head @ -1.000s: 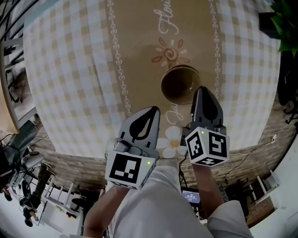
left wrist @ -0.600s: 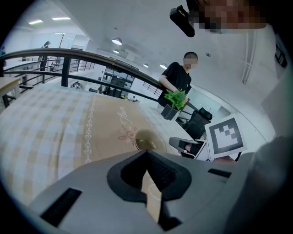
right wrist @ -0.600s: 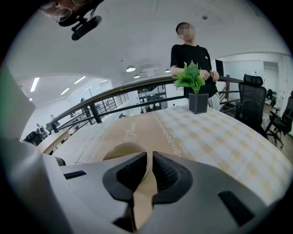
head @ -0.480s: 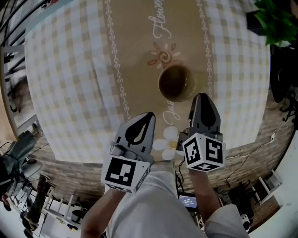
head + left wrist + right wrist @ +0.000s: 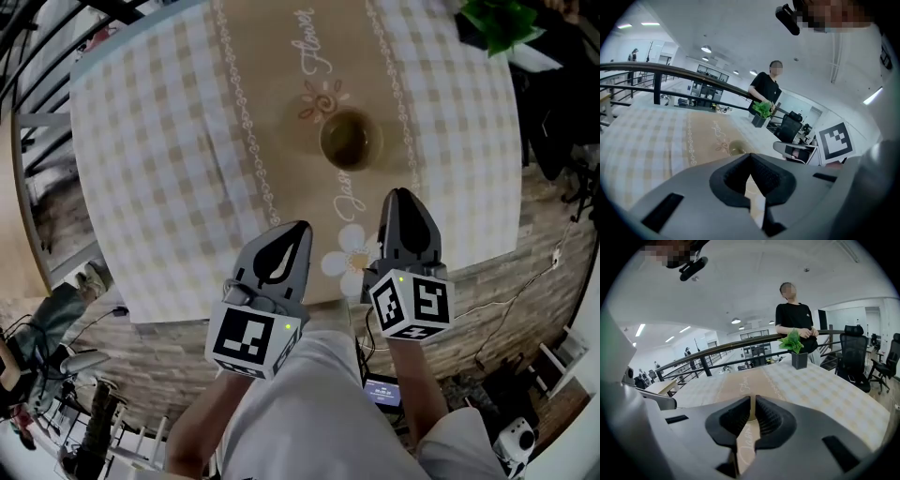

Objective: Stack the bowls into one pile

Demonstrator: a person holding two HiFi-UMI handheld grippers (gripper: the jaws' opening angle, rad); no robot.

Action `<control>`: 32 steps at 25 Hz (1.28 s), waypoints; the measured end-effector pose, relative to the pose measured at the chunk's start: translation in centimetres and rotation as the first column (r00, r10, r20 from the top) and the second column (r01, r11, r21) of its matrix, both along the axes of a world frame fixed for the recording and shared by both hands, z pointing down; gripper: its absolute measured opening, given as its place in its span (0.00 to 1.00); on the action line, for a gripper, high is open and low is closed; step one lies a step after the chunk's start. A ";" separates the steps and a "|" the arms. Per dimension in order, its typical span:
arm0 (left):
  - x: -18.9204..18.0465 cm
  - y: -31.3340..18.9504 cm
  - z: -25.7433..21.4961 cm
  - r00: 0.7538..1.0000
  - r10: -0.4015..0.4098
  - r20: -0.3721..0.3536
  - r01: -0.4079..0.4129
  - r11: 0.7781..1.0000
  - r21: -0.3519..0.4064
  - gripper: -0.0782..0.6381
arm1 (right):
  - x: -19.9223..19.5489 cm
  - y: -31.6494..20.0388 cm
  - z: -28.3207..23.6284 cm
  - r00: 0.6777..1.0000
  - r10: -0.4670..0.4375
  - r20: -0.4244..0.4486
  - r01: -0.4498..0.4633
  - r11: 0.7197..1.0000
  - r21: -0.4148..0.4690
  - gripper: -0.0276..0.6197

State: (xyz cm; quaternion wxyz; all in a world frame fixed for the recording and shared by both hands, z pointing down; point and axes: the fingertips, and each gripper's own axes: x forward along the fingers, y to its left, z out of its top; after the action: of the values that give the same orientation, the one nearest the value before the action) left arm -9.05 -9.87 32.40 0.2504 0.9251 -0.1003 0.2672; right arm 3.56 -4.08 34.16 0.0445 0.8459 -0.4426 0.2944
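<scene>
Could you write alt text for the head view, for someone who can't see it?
A brown bowl sits on the beige runner of a checked tablecloth, seen from above. Nearer the camera, the left hand-held gripper and right hand-held gripper point towards it, both shut and empty.

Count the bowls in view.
1: a bowl on the tan runner, ahead of the right claw. More may be nested inside it; can't tell.

A table [image 5: 141,141] wears a checked cloth with a tan runner [image 5: 272,112] down its middle, printed with flowers and script. A potted plant [image 5: 794,345] stands at the table's far right corner. Beyond the table, a person in black [image 5: 793,317] leans on a dark railing [image 5: 717,355]. An office chair [image 5: 853,357] sits right of the table.
</scene>
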 end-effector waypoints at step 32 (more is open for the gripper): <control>-14.4 1.0 -19.4 0.951 0.225 -0.213 -0.198 0.970 0.142 0.13 | -18.9 -0.4 -20.5 0.993 -0.118 -0.017 0.119 0.971 0.208 0.10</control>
State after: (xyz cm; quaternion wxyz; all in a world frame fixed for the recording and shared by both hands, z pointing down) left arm -23.40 -8.91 13.03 0.1747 0.9683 0.0129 0.1783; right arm -15.39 -4.44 13.61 -0.0258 0.8187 -0.5204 0.2412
